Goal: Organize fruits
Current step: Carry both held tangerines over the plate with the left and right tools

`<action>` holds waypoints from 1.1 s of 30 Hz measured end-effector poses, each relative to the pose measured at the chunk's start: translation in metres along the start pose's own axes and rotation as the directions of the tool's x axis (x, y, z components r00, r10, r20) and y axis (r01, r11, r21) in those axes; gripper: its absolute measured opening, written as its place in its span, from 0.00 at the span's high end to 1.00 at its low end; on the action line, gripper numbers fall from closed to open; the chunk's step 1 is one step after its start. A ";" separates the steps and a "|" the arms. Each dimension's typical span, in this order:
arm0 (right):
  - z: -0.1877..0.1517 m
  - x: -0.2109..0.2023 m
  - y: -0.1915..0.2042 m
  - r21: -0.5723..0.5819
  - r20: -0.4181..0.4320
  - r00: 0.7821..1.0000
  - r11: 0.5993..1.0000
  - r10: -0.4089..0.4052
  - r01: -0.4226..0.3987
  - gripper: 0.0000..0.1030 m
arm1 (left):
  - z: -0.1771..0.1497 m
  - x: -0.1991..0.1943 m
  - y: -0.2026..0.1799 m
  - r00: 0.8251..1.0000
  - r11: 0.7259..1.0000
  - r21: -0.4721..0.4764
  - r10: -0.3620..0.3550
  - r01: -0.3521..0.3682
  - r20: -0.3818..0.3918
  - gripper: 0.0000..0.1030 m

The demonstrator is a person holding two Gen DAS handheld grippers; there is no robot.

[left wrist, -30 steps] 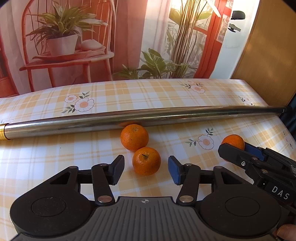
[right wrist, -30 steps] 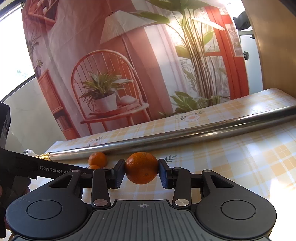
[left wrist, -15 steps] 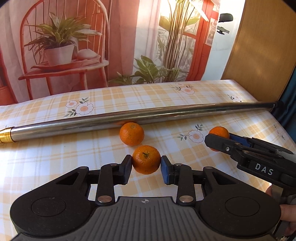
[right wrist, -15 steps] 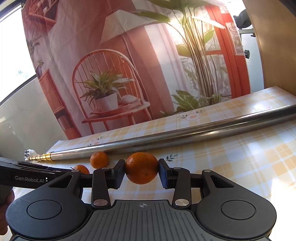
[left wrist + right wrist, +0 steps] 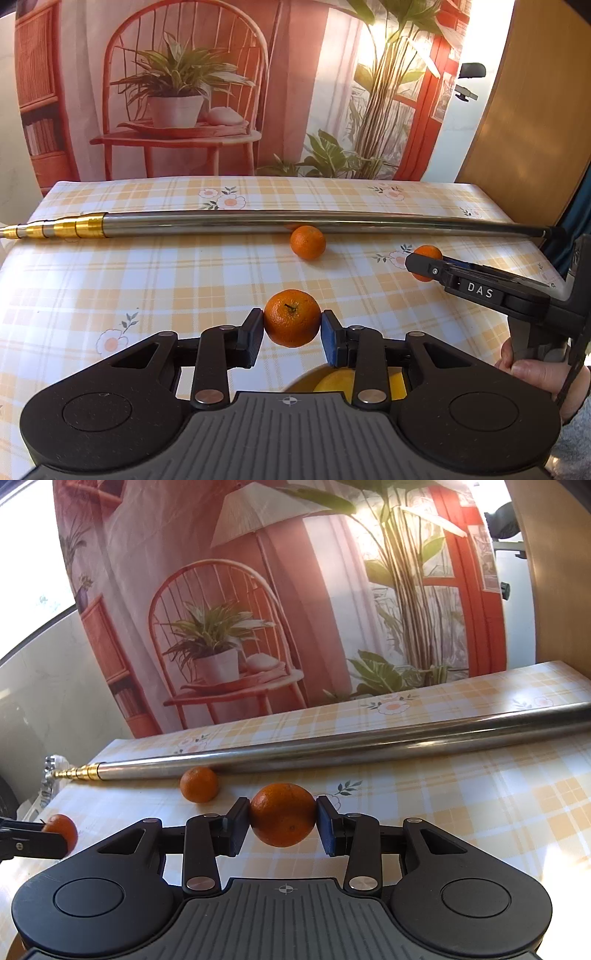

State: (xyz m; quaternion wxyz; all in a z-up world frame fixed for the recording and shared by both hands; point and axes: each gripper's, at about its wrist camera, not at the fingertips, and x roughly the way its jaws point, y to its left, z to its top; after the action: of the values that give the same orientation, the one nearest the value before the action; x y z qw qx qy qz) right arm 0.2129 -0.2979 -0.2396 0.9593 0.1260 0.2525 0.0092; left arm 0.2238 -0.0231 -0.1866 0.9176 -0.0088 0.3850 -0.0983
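Left gripper (image 5: pixel 292 332) clamps mandarin (image 5: pixel 291 317); right gripper (image 5: pixel 283 825), marked "DAS", clamps orange (image 5: pixel 283 814).

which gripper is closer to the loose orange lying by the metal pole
Hard to call; neither is clearly nearer. The loose orange lies beyond the left gripper, slightly to its right, and ahead-left of the right gripper.

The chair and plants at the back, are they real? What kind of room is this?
Probably a home-style table set up for recording. The chair and plants look printed on a hanging backdrop, not real. In front stands a table with a checked flowery tablecloth, a long metal pole and a loose orange.
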 end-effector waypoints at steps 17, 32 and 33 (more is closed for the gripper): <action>-0.008 -0.082 0.047 -0.046 -0.004 1.000 0.999 0.012 -0.012 0.65 | -0.058 -0.057 0.005 0.997 0.997 0.004 -0.079 0.079 0.010 0.66; -0.044 -0.132 0.091 -0.060 -0.072 0.991 0.991 0.116 -0.120 0.65 | -0.091 -0.072 -0.025 0.990 0.981 0.135 -0.138 0.142 -0.041 0.66; -0.046 -0.134 0.092 -0.052 -0.075 0.990 0.991 0.118 -0.122 0.65 | -0.093 -0.072 -0.026 0.988 0.979 0.141 -0.144 0.150 -0.050 0.66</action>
State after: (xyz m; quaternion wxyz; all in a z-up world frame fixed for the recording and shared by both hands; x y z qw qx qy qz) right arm 0.0775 -0.2088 -0.1909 0.9505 0.1132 0.2784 0.0785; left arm 0.1044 -0.0301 -0.1985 0.8982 0.0314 0.3934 -0.1937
